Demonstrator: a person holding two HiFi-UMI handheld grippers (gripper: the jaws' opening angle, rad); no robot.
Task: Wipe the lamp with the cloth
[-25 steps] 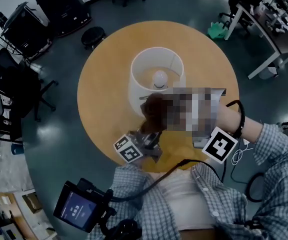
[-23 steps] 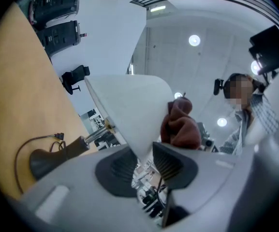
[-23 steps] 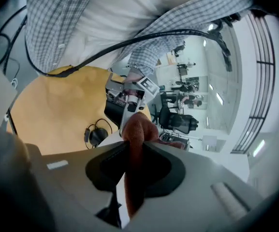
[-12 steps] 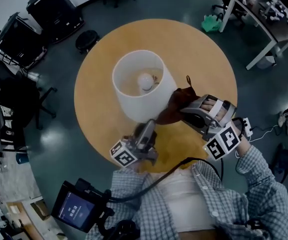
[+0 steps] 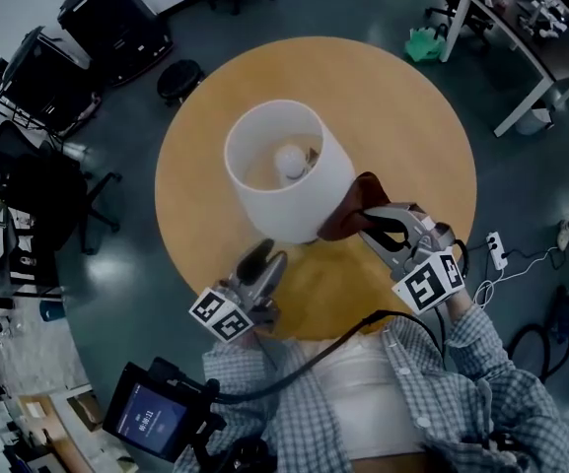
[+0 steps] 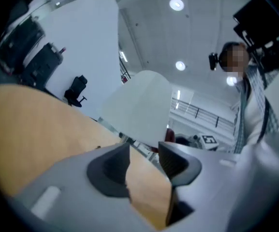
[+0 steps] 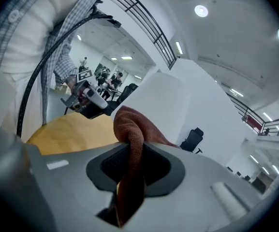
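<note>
The lamp [image 5: 286,170] with its white shade stands upright on the round wooden table [image 5: 402,116]. My right gripper [image 5: 365,221] is shut on a brown cloth [image 5: 351,205], which lies against the shade's lower right side. In the right gripper view the cloth [image 7: 129,129] bunches between the jaws, with the shade [image 7: 166,105] just behind it. My left gripper [image 5: 262,259] hovers near the table's front edge, just below the shade. Its jaws are opening with nothing between them. In the left gripper view, only tabletop shows through the left gripper [image 6: 144,151], and the shade [image 6: 139,108] stands ahead.
Black cases [image 5: 106,18] and office chairs stand on the floor to the upper left. A desk [image 5: 521,57] is at the upper right. A power strip [image 5: 494,249] lies on the floor to the right. A tablet [image 5: 151,417] hangs at the person's waist.
The right gripper carried the cloth from over the shade down to its right side. The left gripper drew back from the lamp toward the table's front edge and its jaws spread.
</note>
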